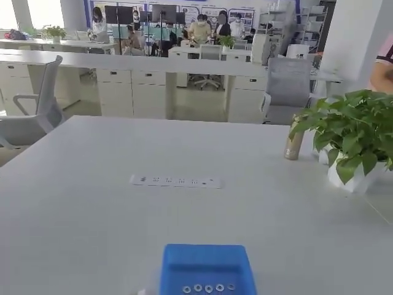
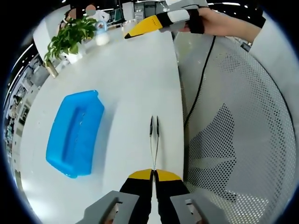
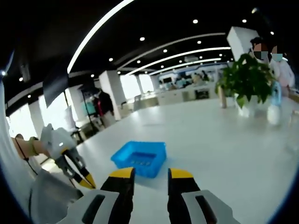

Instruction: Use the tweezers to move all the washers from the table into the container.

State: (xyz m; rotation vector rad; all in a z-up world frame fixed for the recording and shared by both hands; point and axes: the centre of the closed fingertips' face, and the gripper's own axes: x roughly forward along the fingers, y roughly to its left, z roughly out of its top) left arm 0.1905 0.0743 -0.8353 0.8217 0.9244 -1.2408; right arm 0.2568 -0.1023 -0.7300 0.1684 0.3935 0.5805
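A blue container [image 1: 206,265] sits at the near edge of the white table [image 1: 92,215], with several washers [image 1: 209,287] in a row inside it. In the left gripper view my left gripper [image 2: 153,171] is shut on thin metal tweezers [image 2: 154,137], which point forward over the table edge to the right of the container [image 2: 74,133]. My right gripper [image 3: 152,173] is open with nothing between its jaws, and the container [image 3: 140,157] lies just ahead of it. A hand holds the right gripper [image 2: 131,33] above the far table edge. The left gripper [image 3: 88,181] is low on the left.
A potted plant [image 1: 353,132] in a white pot and a bottle [image 1: 294,142] stand at the table's right. A power strip [image 1: 176,180] lies mid-table. A mesh chair [image 2: 233,140] is beside the table edge. Desks, chairs and people fill the room behind.
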